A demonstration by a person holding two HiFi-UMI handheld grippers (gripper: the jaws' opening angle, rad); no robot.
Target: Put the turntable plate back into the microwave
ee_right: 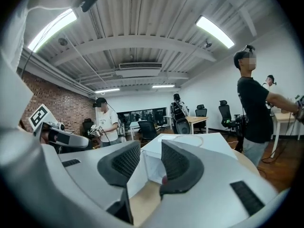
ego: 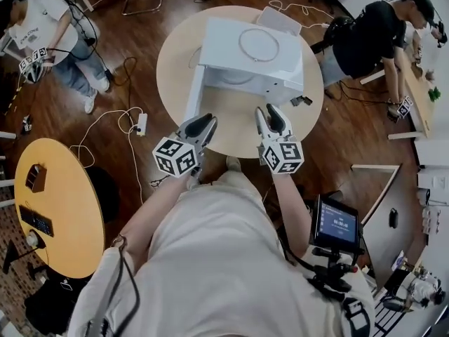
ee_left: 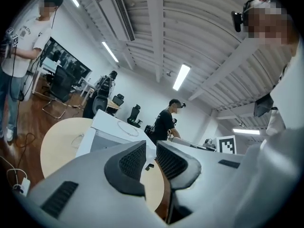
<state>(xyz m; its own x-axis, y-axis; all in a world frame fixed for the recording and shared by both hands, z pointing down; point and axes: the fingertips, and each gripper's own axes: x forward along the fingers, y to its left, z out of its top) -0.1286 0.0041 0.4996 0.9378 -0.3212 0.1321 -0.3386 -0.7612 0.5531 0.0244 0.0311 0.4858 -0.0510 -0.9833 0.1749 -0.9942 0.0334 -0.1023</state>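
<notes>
Tool state: my left tool [ego: 205,121] has its jaws drawn almost together, with only a slit between the pads and nothing in it. My right tool [ego: 270,114] has its jaws a little apart and is also empty. Both are held out roughly level above the near edge of the round counter [ego: 175,62].

Task's thing: a thin-rimmed disc, which I judge to be the turntable plate [ego: 258,45], lies flat on the roof of the microwave [ego: 263,76], not in the cavity. The door [ego: 195,93] is swung open to my left. A pale curved shape shows inside the opening, but I cannot resolve it.

Governing relation: the plate lies ahead of both tools, past the microwave's front edge and on top of the box. It sits to the right of the midline between the tools, so my right tool is nearer. Being round, it has no long axis, and its near rim faces me. The open cavity sits directly beneath it, facing me, with the door standing out on my left tool's side.

Judgement: any grasp calls for a rim pinch from the front, and the left jaws are too narrow for that as they stand.
</notes>
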